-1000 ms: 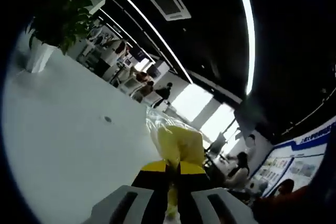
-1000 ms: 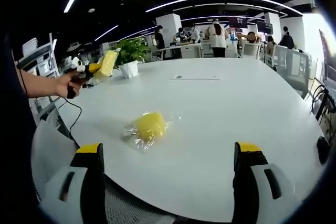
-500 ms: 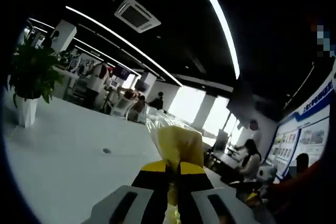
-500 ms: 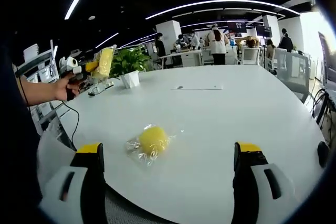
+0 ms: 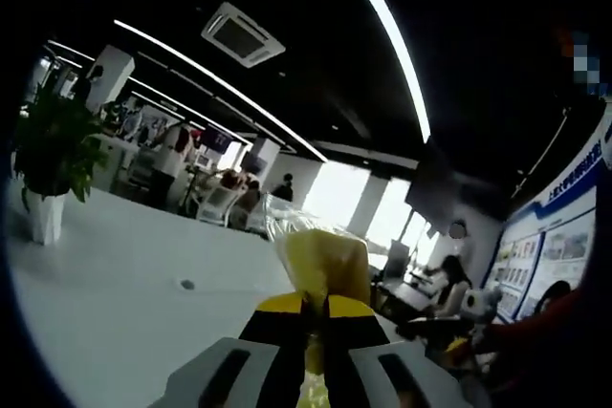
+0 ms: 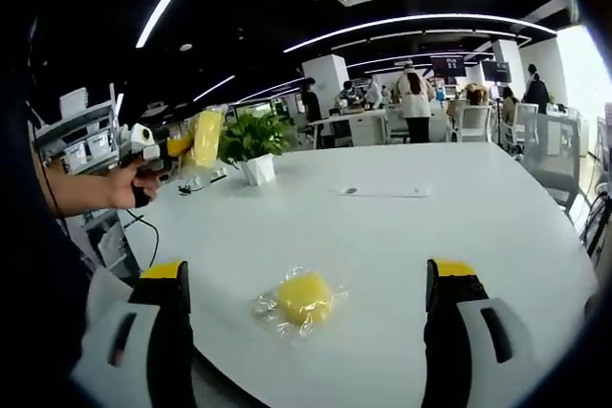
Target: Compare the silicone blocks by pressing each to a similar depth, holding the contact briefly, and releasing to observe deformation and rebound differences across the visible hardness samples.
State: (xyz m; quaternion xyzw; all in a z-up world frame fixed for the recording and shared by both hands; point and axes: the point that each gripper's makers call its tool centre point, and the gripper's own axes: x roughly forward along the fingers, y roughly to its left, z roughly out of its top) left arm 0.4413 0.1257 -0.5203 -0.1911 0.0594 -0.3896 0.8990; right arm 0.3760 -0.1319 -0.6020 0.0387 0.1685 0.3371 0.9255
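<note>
A yellow silicone block in a clear bag [image 5: 320, 263] stands up between the jaws of my left gripper [image 5: 314, 311], which is shut on it and held in the air above the white table [image 5: 105, 284]. In the right gripper view a hand holds that left gripper [image 6: 180, 145] up at the left, its bagged yellow block [image 6: 207, 137] upright. A second bagged yellow block [image 6: 304, 298] lies on the table [image 6: 459, 226], ahead of my right gripper [image 6: 308, 274]. The right jaws stand wide open, clear of that block.
A potted plant [image 6: 253, 140] stands on the table behind the raised block, also seen as a plant [image 5: 48, 155] at far left. A thin strip [image 6: 382, 192] lies mid-table. A cable [image 6: 143, 228] hangs off the left edge. People and desks fill the background.
Both cameras have moved with the hands: the left view has rolled level, the right view has tilted up. The left gripper keeps its hold; the block on the table lies as before.
</note>
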